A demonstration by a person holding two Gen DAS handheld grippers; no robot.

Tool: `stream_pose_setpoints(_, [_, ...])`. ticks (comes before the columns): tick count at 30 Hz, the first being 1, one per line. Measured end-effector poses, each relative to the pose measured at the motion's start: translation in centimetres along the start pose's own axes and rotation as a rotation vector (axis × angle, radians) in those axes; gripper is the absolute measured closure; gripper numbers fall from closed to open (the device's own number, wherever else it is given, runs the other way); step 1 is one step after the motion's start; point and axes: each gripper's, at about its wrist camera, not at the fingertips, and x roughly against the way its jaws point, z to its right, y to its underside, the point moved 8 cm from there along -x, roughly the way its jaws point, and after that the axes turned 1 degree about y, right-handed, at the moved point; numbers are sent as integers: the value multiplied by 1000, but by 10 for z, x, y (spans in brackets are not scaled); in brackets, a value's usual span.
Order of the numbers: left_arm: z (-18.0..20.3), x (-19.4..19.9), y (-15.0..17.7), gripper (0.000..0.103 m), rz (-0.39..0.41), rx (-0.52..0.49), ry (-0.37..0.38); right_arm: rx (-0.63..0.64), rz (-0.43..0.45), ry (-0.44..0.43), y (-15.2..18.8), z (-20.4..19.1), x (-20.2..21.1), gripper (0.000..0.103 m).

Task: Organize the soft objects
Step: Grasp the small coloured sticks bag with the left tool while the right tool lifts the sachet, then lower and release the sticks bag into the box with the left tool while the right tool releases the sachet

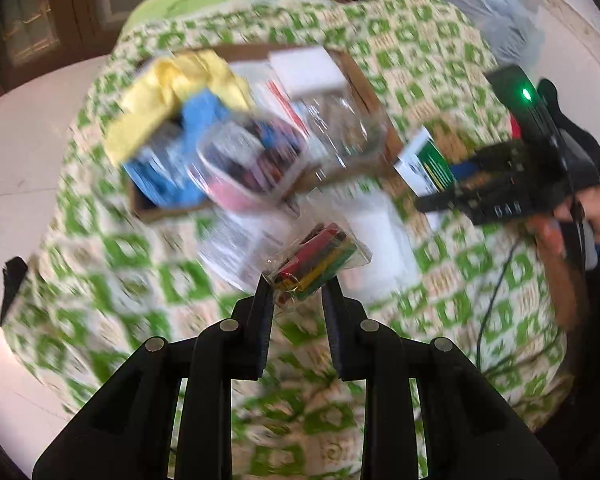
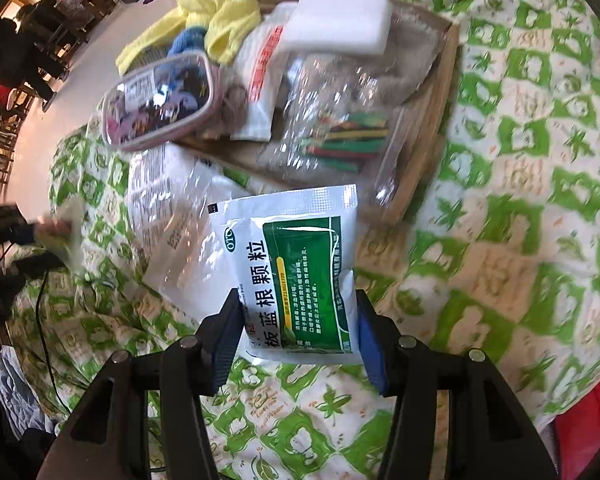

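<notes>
My left gripper (image 1: 296,286) pinches a small clear bag of coloured sticks (image 1: 316,262) at lower centre of its view, lifted off the green quilt (image 1: 440,312). My right gripper (image 2: 296,320) clamps a green-and-white sachet (image 2: 300,272) mid-frame, also raised. The cardboard tray (image 2: 428,160) sits above it, holding a yellow cloth (image 2: 220,16), a white sponge (image 2: 340,24) and a pink pouch (image 2: 160,100). I judge this the carrying step. Next, each packet needs a free spot in the tray before I let go.
</notes>
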Motion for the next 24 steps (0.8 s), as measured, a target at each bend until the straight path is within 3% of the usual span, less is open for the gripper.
stream_pose_setpoints(9, [-32,-2,-68,80,13,37,-78,-21,34,18,-39,6,17,49])
stream_pose_setpoints(15, [-49,-15,-95,80,7,46,-113,-32,31,21,-59,8,12,49])
stream_pose_setpoints(24, [-38,-41,-138,80,2,28,-95,-80,23,20,-78,13,0,49])
